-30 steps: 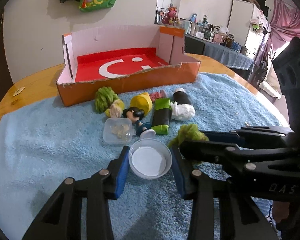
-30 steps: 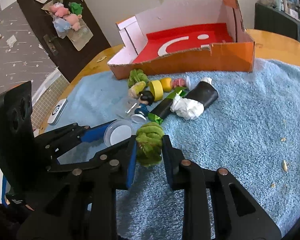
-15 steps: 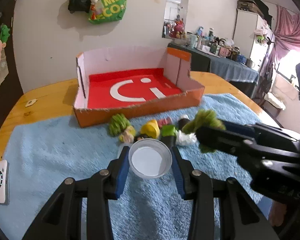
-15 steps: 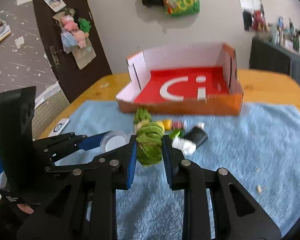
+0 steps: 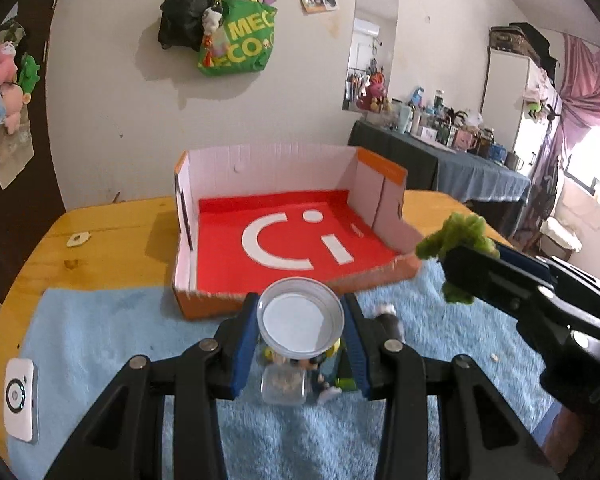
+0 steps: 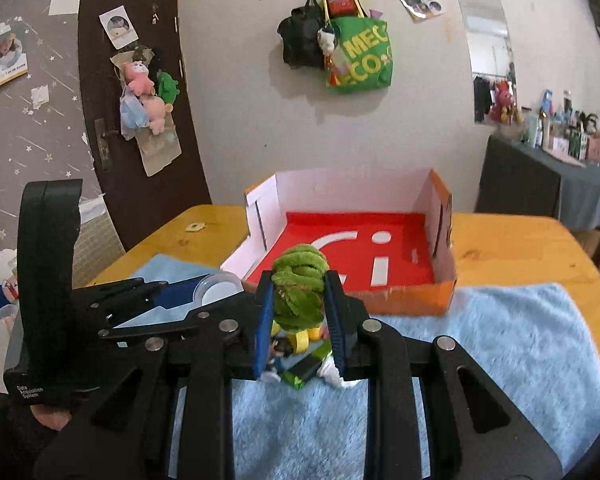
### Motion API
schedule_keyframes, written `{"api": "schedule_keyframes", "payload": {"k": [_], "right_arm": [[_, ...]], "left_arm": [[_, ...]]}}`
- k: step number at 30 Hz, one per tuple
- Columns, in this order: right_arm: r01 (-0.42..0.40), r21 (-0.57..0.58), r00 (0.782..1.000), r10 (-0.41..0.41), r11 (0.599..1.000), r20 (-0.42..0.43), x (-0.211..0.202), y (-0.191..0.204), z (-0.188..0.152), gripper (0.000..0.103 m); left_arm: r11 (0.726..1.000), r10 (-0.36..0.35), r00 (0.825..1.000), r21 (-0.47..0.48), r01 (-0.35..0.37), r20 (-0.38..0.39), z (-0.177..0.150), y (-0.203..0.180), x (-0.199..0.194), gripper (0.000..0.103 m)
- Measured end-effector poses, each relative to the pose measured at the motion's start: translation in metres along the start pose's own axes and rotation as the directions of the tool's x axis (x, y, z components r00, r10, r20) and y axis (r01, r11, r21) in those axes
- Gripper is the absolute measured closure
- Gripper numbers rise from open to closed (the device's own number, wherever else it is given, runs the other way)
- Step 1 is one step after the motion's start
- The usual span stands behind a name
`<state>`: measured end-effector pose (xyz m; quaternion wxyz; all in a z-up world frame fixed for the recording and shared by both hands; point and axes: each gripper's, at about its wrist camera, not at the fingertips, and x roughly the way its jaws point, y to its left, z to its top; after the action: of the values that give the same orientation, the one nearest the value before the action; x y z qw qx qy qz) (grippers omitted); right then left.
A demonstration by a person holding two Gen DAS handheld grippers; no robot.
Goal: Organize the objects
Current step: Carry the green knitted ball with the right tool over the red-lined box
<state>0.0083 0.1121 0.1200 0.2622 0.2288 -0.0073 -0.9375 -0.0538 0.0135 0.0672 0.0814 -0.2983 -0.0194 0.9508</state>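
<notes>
A round, shallow white plastic lid (image 5: pixel 301 322) is clamped between the blue-padded fingers of the left gripper (image 5: pixel 301 332), held in the air above the bench (image 5: pixel 112 236). A fuzzy green yarn bundle (image 6: pixel 299 292) is squeezed between the fingers of the right gripper (image 6: pixel 299 316), also lifted clear of the bench. Both held things are seen just in front of the low, torn front edge of an orange cardboard box (image 5: pixel 204 304), whose red floor with white marks lies bare and open from above. The box is walled by taller white panels at the back and on both sides; only the front edge is low. The box is set on a round wooden bench, bare and glossy behind and beside it. The near half of the bench is covered by a fluffy blue towel (image 5: pixel 92 332). Under the grippers a cluster of small things is left on the towel: a clear plastic tub (image 5: pixel 282 388), a small figurine (image 6: pixel 278 348) and a green wrapped packet (image 6: pixel 304 370), lying close together. A small white device (image 5: pixel 19 394) is lying at the towel's left edge, well apart from the cluster.
</notes>
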Motion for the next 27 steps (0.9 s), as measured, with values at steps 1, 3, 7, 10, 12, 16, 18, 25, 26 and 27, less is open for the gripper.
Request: {"api": "schedule_keyframes", "payload": {"k": [1, 3, 7, 10, 12, 16, 18, 25, 26, 27], "right_arm": [[0.001, 0.002, 1.000, -0.001, 1.000, 0.002, 0.000, -0.001, 0.003, 0.080], [0.008, 0.006, 1.000, -0.008, 1.000, 0.017, 0.000, -0.004, 0.010, 0.080], [0.026, 0.000, 0.998, -0.026, 1.000, 0.052, -0.002, -0.006, 0.020, 0.080], [0.037, -0.003, 0.996, -0.037, 0.999, 0.086, -0.005, -0.007, 0.028, 0.080], [0.047, -0.011, 0.993, -0.045, 0.999, 0.106, -0.006, -0.006, 0.034, 0.080], [0.059, -0.020, 0.987, -0.056, 0.998, 0.148, -0.008, -0.004, 0.047, 0.080], [0.050, -0.018, 0.987, -0.047, 0.999, 0.152, -0.006, -0.005, 0.054, 0.080], [0.010, 0.004, 0.990, -0.011, 1.000, 0.144, 0.006, -0.011, 0.077, 0.080], [0.008, 0.007, 0.990, -0.009, 1.000, 0.143, 0.008, -0.012, 0.080, 0.080], [0.005, 0.008, 0.990, -0.006, 1.000, 0.142, 0.011, -0.013, 0.085, 0.080]], "left_arm": [[1.000, -0.001, 1.000, -0.002, 0.001, 0.008, 0.003, 0.000, 0.000, 0.061], [1.000, -0.004, 1.000, -0.007, 0.004, 0.023, 0.009, 0.000, 0.000, 0.061], [1.000, 0.005, 0.999, -0.024, -0.004, 0.054, 0.020, 0.002, 0.002, 0.061], [0.999, 0.018, 0.997, -0.030, -0.015, 0.079, 0.030, 0.004, 0.001, 0.061], [0.999, 0.028, 0.995, -0.029, -0.026, 0.097, 0.035, 0.005, 0.000, 0.061], [0.999, 0.033, 0.990, -0.029, -0.030, 0.137, 0.050, 0.009, -0.005, 0.061], [0.999, 0.038, 0.988, -0.023, -0.035, 0.151, 0.057, 0.009, -0.007, 0.061], [0.999, 0.049, 0.979, -0.015, -0.047, 0.199, 0.083, 0.012, -0.009, 0.061], [0.999, 0.053, 0.977, -0.013, -0.052, 0.206, 0.087, 0.012, -0.009, 0.061], [0.998, 0.057, 0.976, -0.013, -0.055, 0.210, 0.090, 0.013, -0.008, 0.061]]}}
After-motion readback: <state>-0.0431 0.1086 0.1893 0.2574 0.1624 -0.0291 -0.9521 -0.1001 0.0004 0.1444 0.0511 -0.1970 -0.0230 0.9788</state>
